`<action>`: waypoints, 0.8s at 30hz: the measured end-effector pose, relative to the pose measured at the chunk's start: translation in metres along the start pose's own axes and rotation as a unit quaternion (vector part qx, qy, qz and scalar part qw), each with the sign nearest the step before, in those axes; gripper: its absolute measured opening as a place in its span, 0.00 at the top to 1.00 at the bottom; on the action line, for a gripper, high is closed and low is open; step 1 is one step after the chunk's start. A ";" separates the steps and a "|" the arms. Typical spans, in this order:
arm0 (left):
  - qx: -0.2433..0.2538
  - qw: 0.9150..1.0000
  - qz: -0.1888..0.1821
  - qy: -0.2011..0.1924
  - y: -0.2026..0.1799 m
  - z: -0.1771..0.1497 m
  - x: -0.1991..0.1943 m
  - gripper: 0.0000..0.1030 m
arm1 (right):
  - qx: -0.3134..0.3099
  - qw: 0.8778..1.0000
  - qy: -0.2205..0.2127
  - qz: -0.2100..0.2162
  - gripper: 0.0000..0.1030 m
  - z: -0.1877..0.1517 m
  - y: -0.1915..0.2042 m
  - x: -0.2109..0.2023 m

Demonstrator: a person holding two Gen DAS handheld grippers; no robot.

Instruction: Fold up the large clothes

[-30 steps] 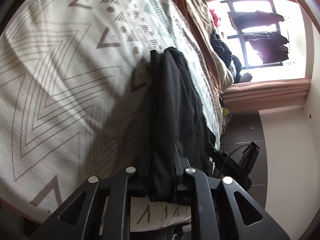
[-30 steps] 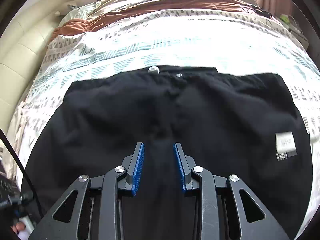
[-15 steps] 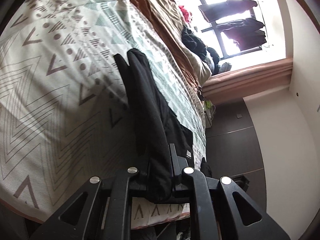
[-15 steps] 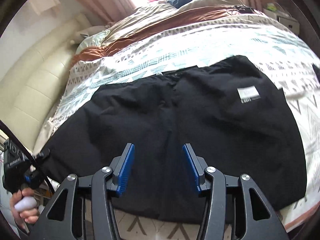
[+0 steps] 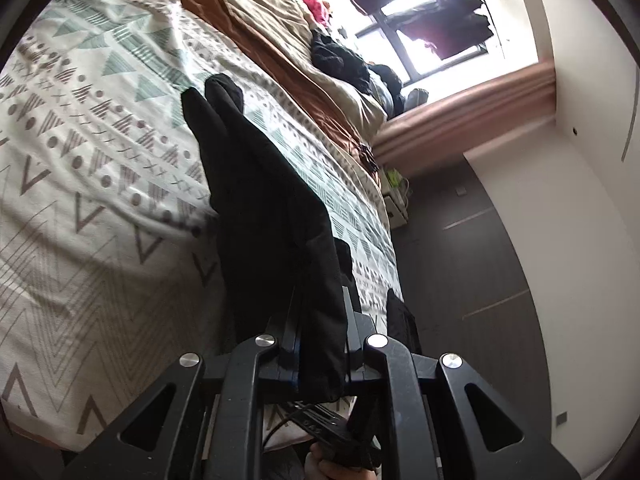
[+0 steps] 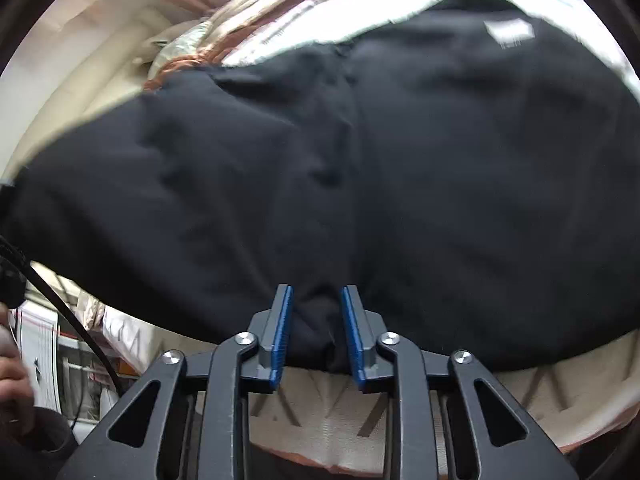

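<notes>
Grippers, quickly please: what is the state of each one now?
Left gripper: shut on the black garment.
Right gripper: jaws have just been closing on the garment's edge.

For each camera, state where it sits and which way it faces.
Left wrist: on the left claw, looking along the bed toward the window; claw shut on the black trousers; a hand below.
Right wrist: on the right claw, looking down at the trousers' hem.
Shared: trousers, bed.
</notes>
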State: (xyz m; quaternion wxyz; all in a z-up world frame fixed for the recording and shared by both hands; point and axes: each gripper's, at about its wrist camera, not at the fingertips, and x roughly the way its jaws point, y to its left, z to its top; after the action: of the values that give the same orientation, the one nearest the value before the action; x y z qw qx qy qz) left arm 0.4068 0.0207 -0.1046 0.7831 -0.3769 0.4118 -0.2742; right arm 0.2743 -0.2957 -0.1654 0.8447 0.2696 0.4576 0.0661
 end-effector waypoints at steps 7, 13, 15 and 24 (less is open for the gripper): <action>0.057 0.998 -0.009 0.024 -0.045 -0.002 0.016 0.85 | 0.007 1.000 -0.004 0.015 0.80 0.014 -0.015 -0.019; 0.095 0.994 -0.003 0.049 -0.080 0.000 0.044 0.85 | 0.077 0.993 -0.083 -0.023 0.68 0.015 -0.063 -0.077; 0.103 0.993 -0.004 0.061 -0.088 -0.002 0.057 0.85 | 0.087 0.990 -0.105 -0.022 0.46 0.011 -0.074 -0.094; 0.140 0.983 -0.015 0.118 -0.132 -0.020 0.128 0.85 | 0.126 0.977 -0.170 -0.021 0.42 -0.027 -0.122 -0.157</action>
State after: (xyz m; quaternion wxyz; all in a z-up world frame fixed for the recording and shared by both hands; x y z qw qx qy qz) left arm 0.4395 -0.1565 -0.0608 0.7700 -0.2347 0.4529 -0.3834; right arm 0.1461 -0.4445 -0.1239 0.8708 0.3715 0.3170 -0.0563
